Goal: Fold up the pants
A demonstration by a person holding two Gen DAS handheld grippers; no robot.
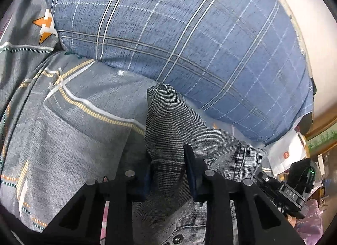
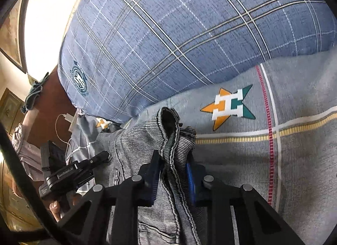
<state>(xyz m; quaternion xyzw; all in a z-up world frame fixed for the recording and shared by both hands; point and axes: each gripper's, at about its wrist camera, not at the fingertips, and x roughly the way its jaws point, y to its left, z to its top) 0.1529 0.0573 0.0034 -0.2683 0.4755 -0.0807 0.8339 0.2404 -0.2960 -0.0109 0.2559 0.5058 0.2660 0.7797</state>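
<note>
Each hand-held gripper, left (image 1: 168, 173) and right (image 2: 173, 173), is clamped on the pants (image 1: 168, 122), which stretch sideways between them above the bed (image 1: 73, 118).

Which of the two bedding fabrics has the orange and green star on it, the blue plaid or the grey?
The grey sheet, under the pants; its star is orange, white and green. The blue plaid pillow behind shows only checks and a round emblem.
</note>
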